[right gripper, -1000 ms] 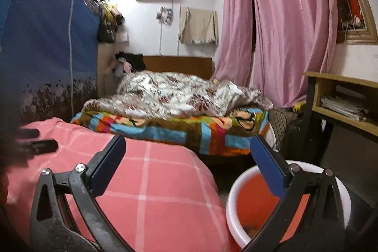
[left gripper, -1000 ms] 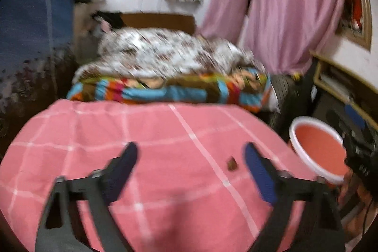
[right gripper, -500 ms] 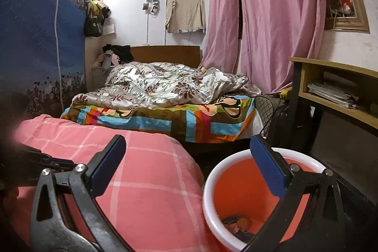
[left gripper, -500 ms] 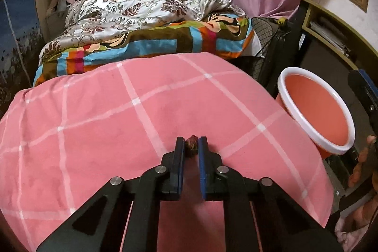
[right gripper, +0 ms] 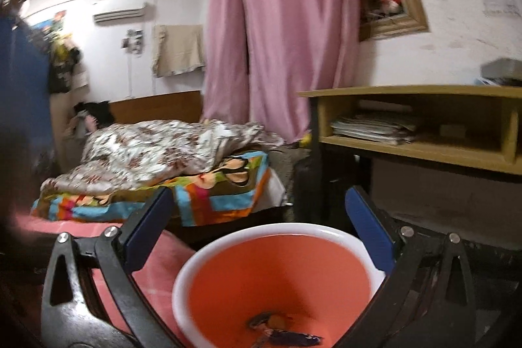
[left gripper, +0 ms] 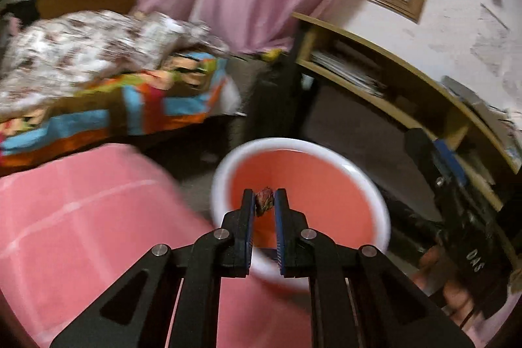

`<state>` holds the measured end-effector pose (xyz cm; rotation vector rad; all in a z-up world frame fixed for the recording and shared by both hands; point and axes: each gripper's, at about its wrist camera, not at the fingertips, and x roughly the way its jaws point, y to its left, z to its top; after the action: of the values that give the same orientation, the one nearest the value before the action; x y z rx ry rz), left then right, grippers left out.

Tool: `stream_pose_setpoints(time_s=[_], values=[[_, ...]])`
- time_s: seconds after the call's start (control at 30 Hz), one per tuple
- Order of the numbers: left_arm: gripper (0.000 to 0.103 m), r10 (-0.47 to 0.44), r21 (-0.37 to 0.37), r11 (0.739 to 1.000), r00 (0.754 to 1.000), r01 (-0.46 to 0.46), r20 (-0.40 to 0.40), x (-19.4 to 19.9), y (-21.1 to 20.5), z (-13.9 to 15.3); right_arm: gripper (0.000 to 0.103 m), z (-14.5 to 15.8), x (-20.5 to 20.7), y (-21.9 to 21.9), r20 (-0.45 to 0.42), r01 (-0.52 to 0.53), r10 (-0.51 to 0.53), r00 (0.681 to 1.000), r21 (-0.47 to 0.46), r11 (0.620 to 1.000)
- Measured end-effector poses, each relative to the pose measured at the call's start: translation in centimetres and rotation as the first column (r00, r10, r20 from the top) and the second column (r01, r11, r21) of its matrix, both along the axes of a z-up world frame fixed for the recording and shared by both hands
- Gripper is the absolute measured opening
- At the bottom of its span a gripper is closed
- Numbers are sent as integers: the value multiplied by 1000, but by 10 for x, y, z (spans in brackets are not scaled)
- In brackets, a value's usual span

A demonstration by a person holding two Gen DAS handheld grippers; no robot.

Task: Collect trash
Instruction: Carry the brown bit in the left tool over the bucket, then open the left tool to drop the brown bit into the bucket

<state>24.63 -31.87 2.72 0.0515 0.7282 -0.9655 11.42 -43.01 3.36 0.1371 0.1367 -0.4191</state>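
Half a second ago the left gripper (left gripper: pixel 264 201) was down on the pink cover (left gripper: pixel 81 217), clamped on a small brown scrap (left gripper: pixel 263 199) near its right edge. It has since swung right, off the cover, and now hangs over the bucket (left gripper: pixel 375 194), fingers clenched on the scrap, which sits pinched between the blue pads near their tips. In the left view the scrap shows against the orange inside of the bucket, above its near half. The picture is blurred, so the scrap's make cannot be told.

The right gripper (right gripper: pixel 261 237) stays spread wide with nothing between its fingers, and has come closer to the bucket (right gripper: pixel 228 247), whose white rim now fills the gap between them.

The bucket stands on the floor just beside the cover's right edge. At its bottom lie a few dark scraps (right gripper: pixel 280 331), one with an orange patch.
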Motion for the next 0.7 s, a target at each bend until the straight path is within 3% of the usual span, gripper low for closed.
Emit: stream_pose_setpoints(time_s=[0.1,0.2,0.47,0.63,0.7], values=[[14,-29,3,1000,999,29,-25,5,-23,-3,85,-1,-4,-17,-3,33,-33,999,28,999],[35,-40,-15,999,997,39,-59,11,-29,-8,85,-1,-9,-26,-5,47,-47,999,43,998],[35,26,-32,999,998,-28,-57,8,-11,-5,85,0,-11,-27,4,31,-31,1000,60,998],[36,120,-66,991,992,-117,37,-12,27,9,85,4,-10,-11,12,-11,11,1000,48,999],[41,179,-73,982,980,-174,81,-22,48,15,85,4,-11,1,8,-39,39,999,44,998]])
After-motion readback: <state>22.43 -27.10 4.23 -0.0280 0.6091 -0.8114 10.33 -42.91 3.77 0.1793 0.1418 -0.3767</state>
